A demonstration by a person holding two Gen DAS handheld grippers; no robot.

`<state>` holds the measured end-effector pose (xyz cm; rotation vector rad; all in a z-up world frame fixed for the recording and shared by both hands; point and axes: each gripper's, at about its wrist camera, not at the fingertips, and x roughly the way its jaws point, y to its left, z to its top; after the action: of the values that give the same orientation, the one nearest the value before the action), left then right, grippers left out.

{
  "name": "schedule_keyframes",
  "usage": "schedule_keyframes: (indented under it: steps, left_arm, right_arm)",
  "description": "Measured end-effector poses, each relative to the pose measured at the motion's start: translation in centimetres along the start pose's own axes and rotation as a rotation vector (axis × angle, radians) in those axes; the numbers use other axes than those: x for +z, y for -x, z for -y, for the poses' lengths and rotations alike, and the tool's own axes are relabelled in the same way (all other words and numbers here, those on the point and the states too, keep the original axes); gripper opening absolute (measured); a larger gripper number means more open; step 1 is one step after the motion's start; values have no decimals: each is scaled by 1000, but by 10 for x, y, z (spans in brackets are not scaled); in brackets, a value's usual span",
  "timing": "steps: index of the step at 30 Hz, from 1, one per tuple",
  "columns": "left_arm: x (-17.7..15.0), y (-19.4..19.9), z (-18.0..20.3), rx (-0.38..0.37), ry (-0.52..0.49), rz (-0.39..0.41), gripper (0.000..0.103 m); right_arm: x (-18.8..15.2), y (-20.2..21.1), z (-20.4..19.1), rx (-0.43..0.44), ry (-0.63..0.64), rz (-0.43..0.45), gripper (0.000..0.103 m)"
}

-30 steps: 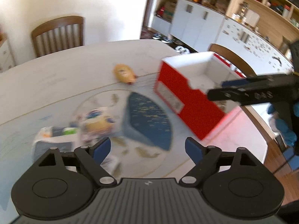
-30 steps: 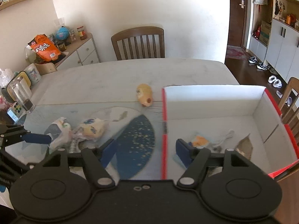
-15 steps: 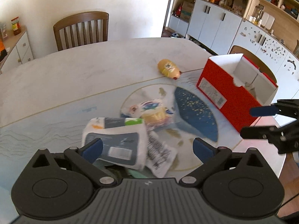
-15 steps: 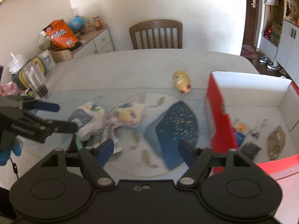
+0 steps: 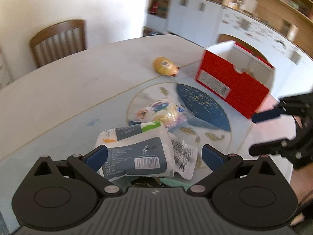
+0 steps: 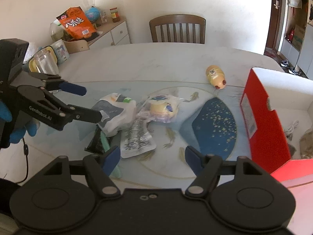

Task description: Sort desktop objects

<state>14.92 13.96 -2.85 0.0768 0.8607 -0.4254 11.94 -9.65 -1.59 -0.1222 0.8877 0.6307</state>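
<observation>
A white and grey tissue pack [image 5: 135, 152] lies on the table between the fingers of my open left gripper [image 5: 154, 154]; it also shows in the right wrist view [image 6: 115, 111]. Beside it lie a clear bag with a yellow bun [image 5: 162, 113] [image 6: 162, 107], a flat printed sachet [image 6: 137, 139] and a dark packet on a green strip [image 6: 97, 143]. A yellow toy [image 5: 165, 68] [image 6: 215, 76] lies farther back. The red box [image 5: 230, 82] [image 6: 262, 121] stands at the right with small items inside. My right gripper [image 6: 152, 160] is open and empty above the table's near edge.
A wooden chair [image 6: 178, 29] stands at the far side of the table. A sideboard at the left holds an orange snack bag [image 6: 76, 23], a globe and jars. A clear jug [image 6: 45, 64] stands near the table's left edge. Cabinets and shelves [image 5: 234, 9] fill the right.
My left gripper has swung from the red box to the pile and now has the tissue pack between its fingers. My right gripper has moved left, away from the box.
</observation>
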Motion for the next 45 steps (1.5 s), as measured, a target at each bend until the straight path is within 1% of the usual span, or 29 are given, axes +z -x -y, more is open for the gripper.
schedule_keyframes:
  steps: [7, 9, 13, 19, 24, 27, 29, 32, 34, 36, 40, 43, 45]
  left_arm:
    - [-3, 3, -9, -126, -206, 18, 103]
    - [-3, 0, -15, -157, -249, 12, 103]
    - [-1, -8, -26, -185, -294, -1, 103]
    - [-2, -24, -38, -204, -320, -16, 103]
    - [-5, -33, -36, -220, -382, -6, 103]
    - [-6, -38, -34, -220, -436, 2, 103]
    - [-6, -41, -33, -239, -451, -3, 103]
    - [-8, -45, -25, -279, -488, -9, 103]
    - [-11, -47, -18, -278, -515, -1, 103]
    - [-13, -50, -13, -277, -518, 1, 103]
    - [-14, -58, -10, -229, -494, 9, 103]
    - [-14, -60, -9, -234, -477, 11, 102]
    - [-15, -61, -8, -224, -477, 16, 102]
  right_arm:
    - [-6, -13, -18, 33, 17, -33, 70]
    - [-7, -18, -23, 37, 17, -43, 69]
    - [-9, -29, -31, 42, 16, -62, 69]
    - [-14, -51, -47, 42, 35, -98, 64]
    - [-18, -69, -56, 35, 51, -130, 58]
    - [-18, -76, -61, 25, 67, -143, 53]
    - [-18, -80, -62, 20, 70, -147, 49]
    - [-17, -84, -64, 16, 73, -150, 48]
    - [-16, -86, -65, 16, 77, -152, 48]
    - [-16, -88, -66, 16, 81, -154, 47]
    - [-17, -94, -68, 17, 87, -160, 45]
    - [-17, -98, -68, 18, 91, -168, 40]
    - [-17, -100, -68, 16, 94, -171, 38]
